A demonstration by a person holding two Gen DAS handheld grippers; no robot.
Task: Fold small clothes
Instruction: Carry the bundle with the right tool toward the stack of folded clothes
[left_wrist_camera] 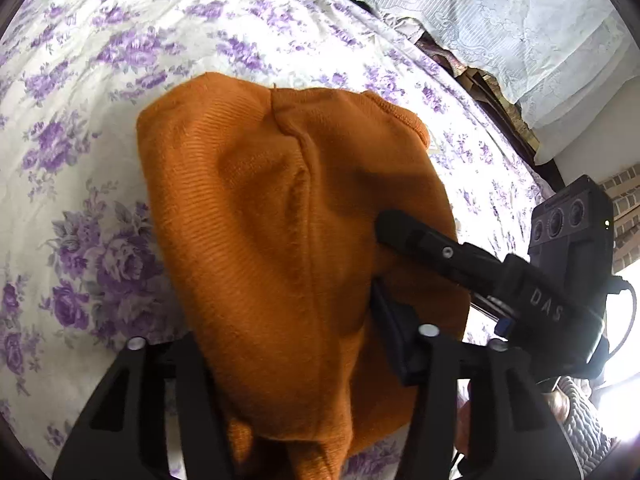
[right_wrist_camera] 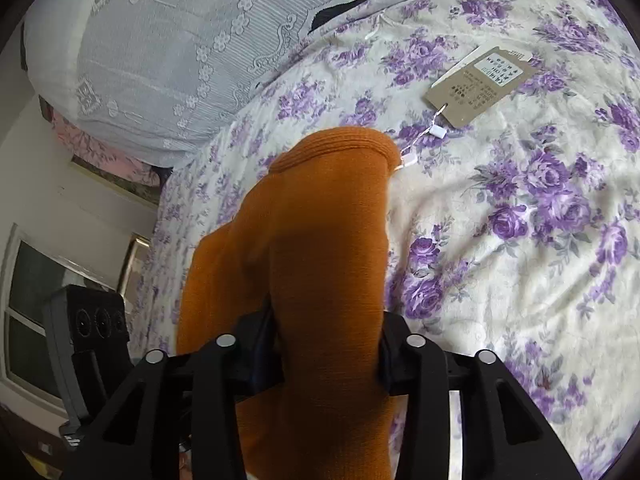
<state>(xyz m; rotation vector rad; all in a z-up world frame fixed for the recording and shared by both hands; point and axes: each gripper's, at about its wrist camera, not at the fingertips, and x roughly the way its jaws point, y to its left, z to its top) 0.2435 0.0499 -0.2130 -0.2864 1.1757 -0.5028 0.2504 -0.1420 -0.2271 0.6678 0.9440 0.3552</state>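
— That knitted garment (left_wrist_camera: 280, 220) is a burnt orange all over, ribbed, no print on it that I can see.

— And the bedsheet (left_wrist_camera: 100, 92) under it: cream-white, with purple roses and grey-green leaves scattered across.

— The grippers are plain black; the left gripper (left_wrist_camera: 304, 392) has silver screw heads, same as the right gripper (right_wrist_camera: 328, 344).

— Far side, that lace cover (right_wrist_camera: 160, 60) is pale grey-white with a flower-and-scroll pattern worked into it.

— The hang tag (right_wrist_camera: 476, 88) on the sheet to the right is kraft brown with a white label and dark print. Its little clip is white.

— Wall on the left looks off-white.
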